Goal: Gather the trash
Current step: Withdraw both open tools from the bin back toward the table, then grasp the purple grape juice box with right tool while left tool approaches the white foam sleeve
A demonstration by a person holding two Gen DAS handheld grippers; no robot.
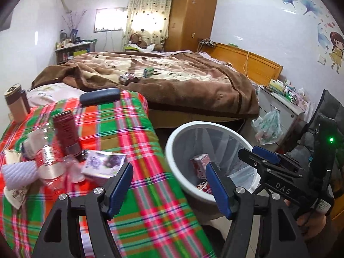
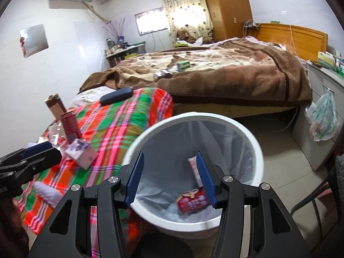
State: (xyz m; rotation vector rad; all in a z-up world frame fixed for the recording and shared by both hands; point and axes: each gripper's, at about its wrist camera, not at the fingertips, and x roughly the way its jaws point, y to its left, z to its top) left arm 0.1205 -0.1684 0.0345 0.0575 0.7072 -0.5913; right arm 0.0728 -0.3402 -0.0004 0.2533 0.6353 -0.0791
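Note:
A white trash bin point(image 1: 172, 148) with a clear liner stands on the floor beside a plaid-covered table point(image 1: 133, 133); it holds a red carton point(image 2: 192, 202) and a pink box point(image 1: 201, 161). On the table lie a purple box point(image 1: 103, 164), a clear plastic bottle point(image 1: 48, 161), a dark red can point(image 1: 66, 133) and crumpled white paper point(image 1: 18, 172). My left gripper point(image 1: 169, 182) is open and empty over the table's edge next to the bin. My right gripper point(image 2: 171, 177) is open and empty above the bin; it also shows in the left wrist view point(image 1: 255, 157).
A brown cup point(image 1: 16, 103) and a dark case point(image 1: 100, 95) sit at the table's far side. A bed with a brown blanket point(image 1: 172, 79) lies behind, with a small green box point(image 1: 148, 72) on it. A plastic bag point(image 1: 267, 128) hangs on a grey cabinet at right.

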